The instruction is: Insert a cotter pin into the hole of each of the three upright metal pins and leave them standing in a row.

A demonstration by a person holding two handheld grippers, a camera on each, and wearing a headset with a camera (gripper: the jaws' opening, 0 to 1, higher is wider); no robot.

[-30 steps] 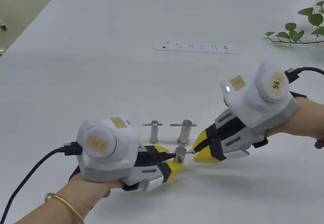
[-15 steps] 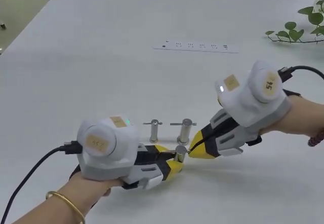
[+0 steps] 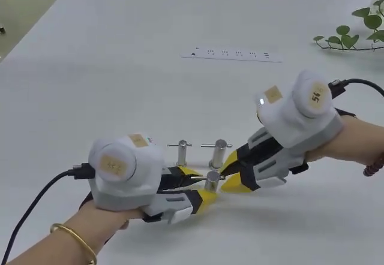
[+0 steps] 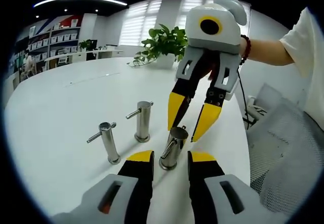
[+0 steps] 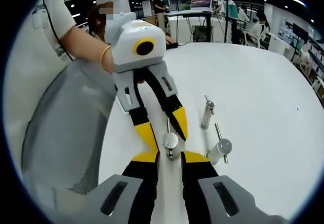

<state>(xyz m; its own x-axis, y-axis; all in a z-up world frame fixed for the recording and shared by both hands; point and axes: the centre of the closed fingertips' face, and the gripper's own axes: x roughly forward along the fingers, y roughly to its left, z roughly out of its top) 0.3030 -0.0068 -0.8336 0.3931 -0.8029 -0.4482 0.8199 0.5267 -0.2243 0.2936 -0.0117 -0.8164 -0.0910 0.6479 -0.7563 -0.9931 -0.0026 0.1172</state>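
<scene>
Steel pin (image 4: 173,148) nearest you sits clamped in your left gripper (image 4: 170,157) (a cotter pin (image 4: 167,151) runs through it). Your right gripper (image 4: 184,133) hovers at its top, jaws apart.

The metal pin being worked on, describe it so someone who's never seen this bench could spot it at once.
On the white workbench, look between the left gripper and the right gripper. The target pin is nearest the person, where both grippers' yellow jaws converge; the other two pins stand side by side behind it, clear of the jaws.
</scene>
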